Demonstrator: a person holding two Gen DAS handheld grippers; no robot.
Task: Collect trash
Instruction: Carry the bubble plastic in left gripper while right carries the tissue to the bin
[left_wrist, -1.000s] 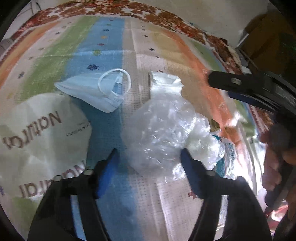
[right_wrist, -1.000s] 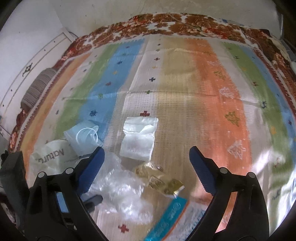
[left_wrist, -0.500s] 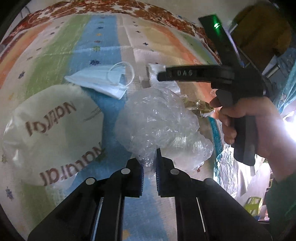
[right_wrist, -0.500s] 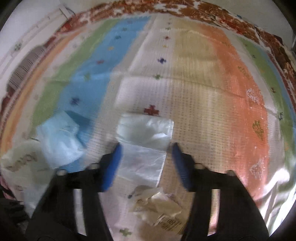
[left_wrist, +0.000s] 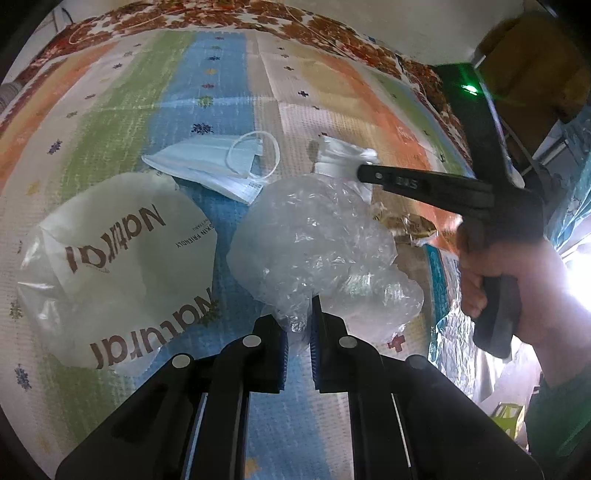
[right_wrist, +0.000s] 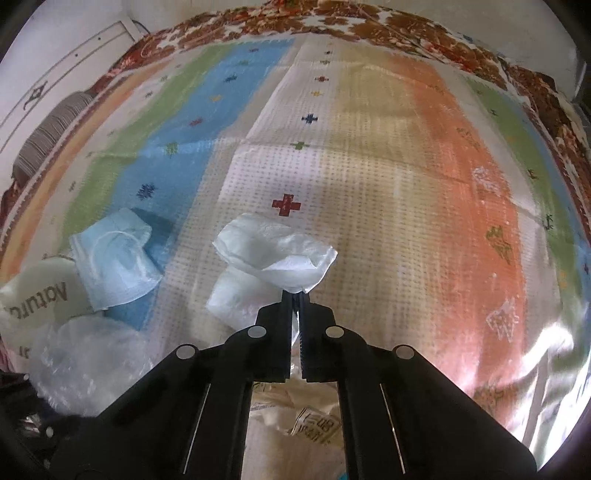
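Clear plastic, all crinkly, is what your left gripper (left_wrist: 297, 325) has pinched: the wrap (left_wrist: 317, 243) is caught by its near edge, and both fingers (left_wrist: 275, 354) are squeezed tight on it. Most of the wrap bulges out in front of the gripper, over the blue stripe of the mat (left_wrist: 207, 74).

Your right gripper (right_wrist: 295, 295) is squeezed shut too, on a thin white bag (right_wrist: 280, 254). The bag puffs up above the tips, and its lower part hangs down to the mat (right_wrist: 406, 166) near the red cross. In the left view you can see your right hand (left_wrist: 517, 280) on the black handle, by the mat's right edge.

More trash lies on the mat. A blue mask (left_wrist: 218, 166) with its white loops sits just past the wrap, on the blue stripe. A white "Natural" bag (left_wrist: 114, 266) lies flat to the left of the wrap, near the mat's left edge. A gold wrapper (left_wrist: 406, 229) peeks out to the right of the wrap, partly hidden behind it. A teal packet (left_wrist: 439, 280) lies just beside that, toward the right edge; you can only see a bit of it
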